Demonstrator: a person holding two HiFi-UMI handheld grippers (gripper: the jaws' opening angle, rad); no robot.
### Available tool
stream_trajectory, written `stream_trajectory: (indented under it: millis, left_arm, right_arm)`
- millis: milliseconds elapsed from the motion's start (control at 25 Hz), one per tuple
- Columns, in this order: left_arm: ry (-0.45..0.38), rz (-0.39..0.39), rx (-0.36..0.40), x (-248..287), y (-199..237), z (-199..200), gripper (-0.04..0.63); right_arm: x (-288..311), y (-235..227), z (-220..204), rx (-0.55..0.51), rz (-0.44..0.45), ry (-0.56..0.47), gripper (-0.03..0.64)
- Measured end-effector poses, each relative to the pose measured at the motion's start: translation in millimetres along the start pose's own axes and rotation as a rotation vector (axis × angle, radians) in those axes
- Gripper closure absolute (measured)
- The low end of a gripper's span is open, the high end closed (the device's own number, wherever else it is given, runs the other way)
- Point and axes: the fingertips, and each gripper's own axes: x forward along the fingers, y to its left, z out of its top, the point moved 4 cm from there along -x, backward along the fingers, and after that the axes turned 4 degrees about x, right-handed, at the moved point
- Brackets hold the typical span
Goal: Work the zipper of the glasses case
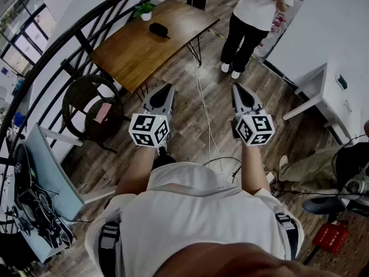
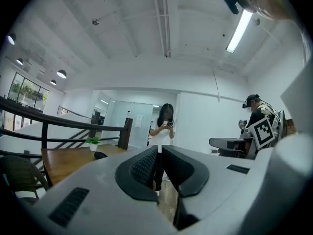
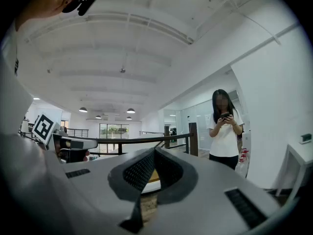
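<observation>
The black glasses case (image 1: 159,30) lies on a wooden table (image 1: 127,53) ahead of me, near the table's far end. In the left gripper view the glasses case (image 2: 100,155) shows as a small dark lump on the table at the left. My left gripper (image 1: 167,89) and my right gripper (image 1: 237,89) are held level side by side over the floor, well short of the table. The left gripper (image 2: 160,148) has its jaws together with nothing between them. The right gripper (image 3: 154,151) is shut and empty as well.
A small potted plant (image 1: 145,11) stands at the table's far corner. A person (image 1: 253,22) stands beyond the table at the right, looking at a phone. A round wicker chair (image 1: 92,108) sits left, a cable (image 1: 204,117) runs across the floor, a white desk (image 1: 323,91) stands right.
</observation>
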Motion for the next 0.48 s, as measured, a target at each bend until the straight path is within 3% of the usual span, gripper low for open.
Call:
stream_trajectory:
  millis: [480]
  left_arm:
    - [0.010,-0.003,0.003,2.4,-1.8,-1.4,0.561]
  right_arm:
    - [4.1,0.6,-11.1,0.011,0.017,0.016,0.565]
